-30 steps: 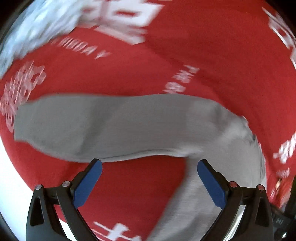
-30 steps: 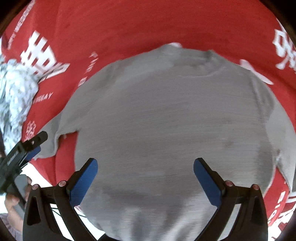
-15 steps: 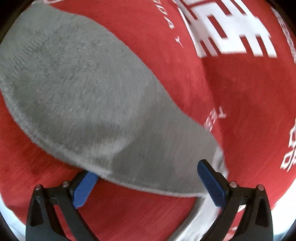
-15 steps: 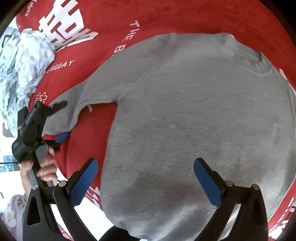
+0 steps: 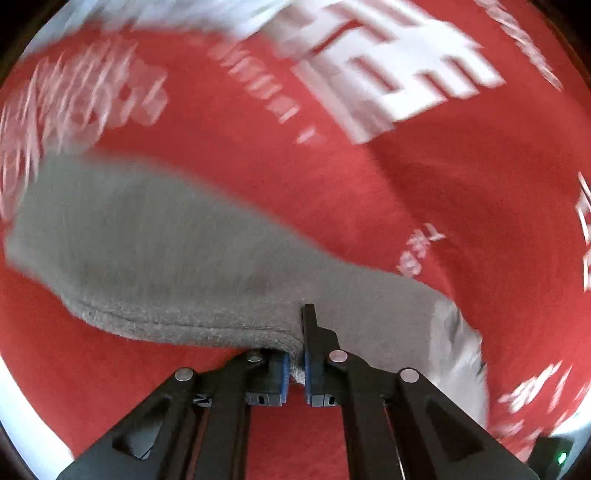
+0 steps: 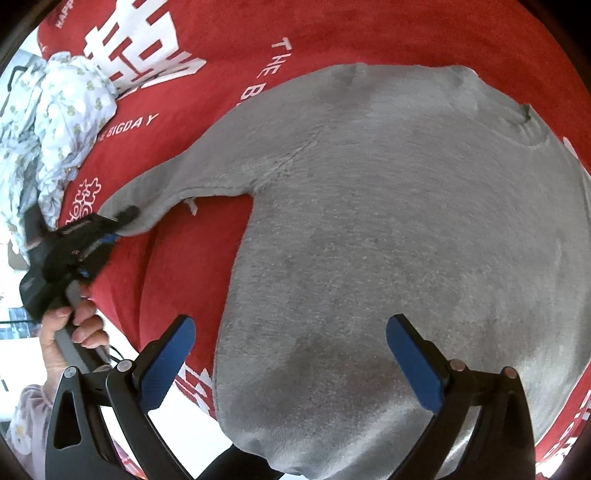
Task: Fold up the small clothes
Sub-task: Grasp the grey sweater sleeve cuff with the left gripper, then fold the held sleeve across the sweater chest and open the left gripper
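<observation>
A small grey sweater (image 6: 388, 229) lies spread flat on a red cloth (image 6: 369, 33) with white lettering. Its left sleeve (image 5: 177, 258) stretches out to the side. My left gripper (image 5: 295, 365) is shut on the sleeve's cuff edge; it also shows in the right wrist view (image 6: 110, 227), gripping the sleeve end. My right gripper (image 6: 290, 354) is open and empty, hovering above the sweater's lower body near the hem.
A crumpled white floral garment (image 6: 48, 122) lies at the far left on the red cloth. The table's white edge (image 6: 177, 432) shows below the cloth. The person's hand (image 6: 70, 332) holds the left gripper's handle.
My left gripper has closed on the sleeve cuff; half a second ago it was open around it. The left view is blurred from motion. The right gripper stays open over the sweater.
</observation>
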Action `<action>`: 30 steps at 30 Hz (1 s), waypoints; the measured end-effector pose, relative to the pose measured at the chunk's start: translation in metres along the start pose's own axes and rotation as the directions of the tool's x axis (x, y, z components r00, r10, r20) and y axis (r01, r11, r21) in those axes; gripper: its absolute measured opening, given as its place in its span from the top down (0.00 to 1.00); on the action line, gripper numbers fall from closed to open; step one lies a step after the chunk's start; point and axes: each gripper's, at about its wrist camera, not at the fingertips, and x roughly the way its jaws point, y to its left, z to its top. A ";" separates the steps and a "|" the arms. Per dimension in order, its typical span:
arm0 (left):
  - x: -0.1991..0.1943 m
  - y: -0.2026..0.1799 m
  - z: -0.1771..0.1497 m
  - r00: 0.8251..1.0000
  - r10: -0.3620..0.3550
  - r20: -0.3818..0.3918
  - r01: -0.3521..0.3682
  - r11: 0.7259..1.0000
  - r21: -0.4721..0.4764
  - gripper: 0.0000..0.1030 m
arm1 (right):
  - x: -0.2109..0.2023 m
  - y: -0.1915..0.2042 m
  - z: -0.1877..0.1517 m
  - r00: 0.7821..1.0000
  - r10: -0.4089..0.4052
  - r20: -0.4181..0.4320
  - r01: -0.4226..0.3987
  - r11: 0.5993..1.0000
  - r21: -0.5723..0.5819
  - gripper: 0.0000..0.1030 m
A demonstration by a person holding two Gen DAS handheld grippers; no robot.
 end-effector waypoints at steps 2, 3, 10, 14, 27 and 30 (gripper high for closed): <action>-0.011 -0.035 -0.004 0.999 -0.003 0.037 -0.001 0.993 0.119 0.93 | -0.004 -0.004 -0.001 1.000 0.004 0.016 -0.004 1.000 0.020 0.00; -0.015 -0.060 -0.006 0.998 -0.016 0.054 0.005 0.982 0.188 0.93 | -0.006 -0.006 -0.001 1.000 0.005 0.026 -0.006 1.000 0.030 0.00; -0.065 -0.184 -0.006 0.979 -0.187 0.080 0.109 0.816 0.568 0.93 | -0.047 -0.038 -0.006 0.990 0.005 0.144 -0.024 0.991 0.128 0.00; -0.069 -0.237 -0.026 0.974 -0.227 0.003 0.155 0.673 0.724 0.93 | -0.073 -0.079 -0.012 0.979 -0.018 0.202 -0.028 0.975 0.222 0.00; 0.071 -0.312 -0.185 0.976 0.118 -0.185 0.106 0.483 0.869 0.69 | -0.083 -0.238 -0.054 0.980 -0.096 0.173 0.004 0.884 0.467 0.00; 0.051 -0.304 -0.189 0.987 0.099 -0.123 0.067 0.439 0.896 0.23 | -0.080 -0.243 -0.056 0.982 -0.091 0.164 0.003 0.882 0.471 0.00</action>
